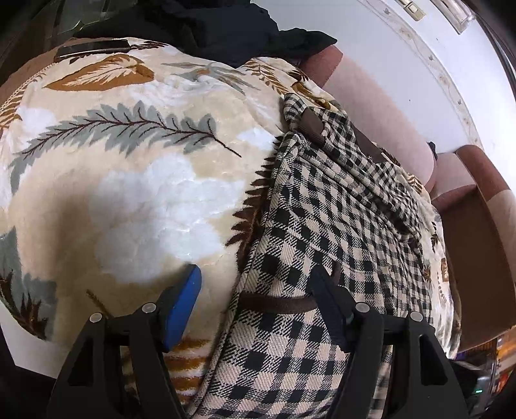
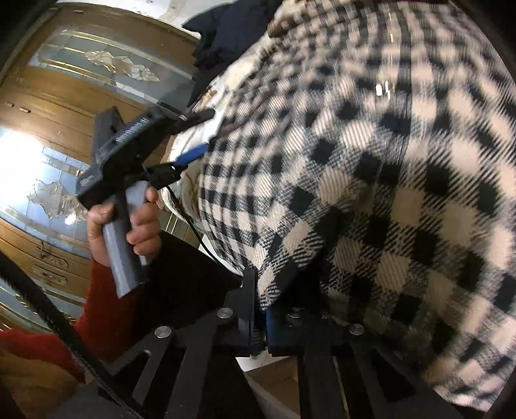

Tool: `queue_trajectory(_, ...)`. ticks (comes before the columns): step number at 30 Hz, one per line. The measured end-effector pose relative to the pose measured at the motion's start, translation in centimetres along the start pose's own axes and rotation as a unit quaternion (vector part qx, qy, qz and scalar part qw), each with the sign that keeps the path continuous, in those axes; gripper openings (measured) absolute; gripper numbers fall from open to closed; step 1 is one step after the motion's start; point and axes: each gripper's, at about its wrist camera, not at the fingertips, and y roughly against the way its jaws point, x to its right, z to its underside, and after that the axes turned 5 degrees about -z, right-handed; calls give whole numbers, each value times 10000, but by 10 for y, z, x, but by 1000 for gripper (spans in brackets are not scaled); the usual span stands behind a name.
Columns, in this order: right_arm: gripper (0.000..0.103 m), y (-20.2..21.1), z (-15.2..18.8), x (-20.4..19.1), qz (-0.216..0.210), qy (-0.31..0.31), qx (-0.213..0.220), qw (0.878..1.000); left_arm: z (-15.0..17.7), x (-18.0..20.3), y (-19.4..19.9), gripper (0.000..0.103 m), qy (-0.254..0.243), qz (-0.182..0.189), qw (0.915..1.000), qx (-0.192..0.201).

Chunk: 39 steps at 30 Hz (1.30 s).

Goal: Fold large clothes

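Two grippers frame your black-and-cream checked woven garment (image 1: 322, 206), which lies across a plush cream blanket printed with grey and brown leaves (image 1: 129, 161). Seen from the left wrist, your left gripper (image 1: 258, 309) stands wide apart: one blue pad rests over blanket at 9 o'clock, the other over check cloth at 3 o'clock, a brown trim band between them, nothing pinched. A heap of dark clothing (image 1: 232, 29) sits at 12 o'clock, well apart.

Seen from the right wrist, your right gripper (image 2: 258, 325) is clamped on the checked garment's near edge at 6 o'clock. The cloth is blurred. At 9 o'clock your hand (image 2: 135, 222), red-sleeved, holds the left gripper's grey handle.

Risk, as a judgement: the right grip is thin and may slip if you pull hard; closing the left gripper where it stands could catch blanket pile along with the garment. No containers are visible.
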Motion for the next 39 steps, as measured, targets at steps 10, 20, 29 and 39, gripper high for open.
queue_trajectory(10,5,76,42,26,1701,-263,2,9851,9,-16,28,69,82,-27,9996,264)
queue_trajectory(20,70,202,30,54,2365,-998,2083,9438,31,-13,18,69,-260,-218,9994,-68)
queue_trajectory(29,70,214,33,128,1280,-2084,2310,9417,46,3,10,91,-835,-37,9963,-206)
queue_trajectory(39,70,202,46,143,37,-2321,2384,9430,59,-13,20,46,-554,250,9973,-415)
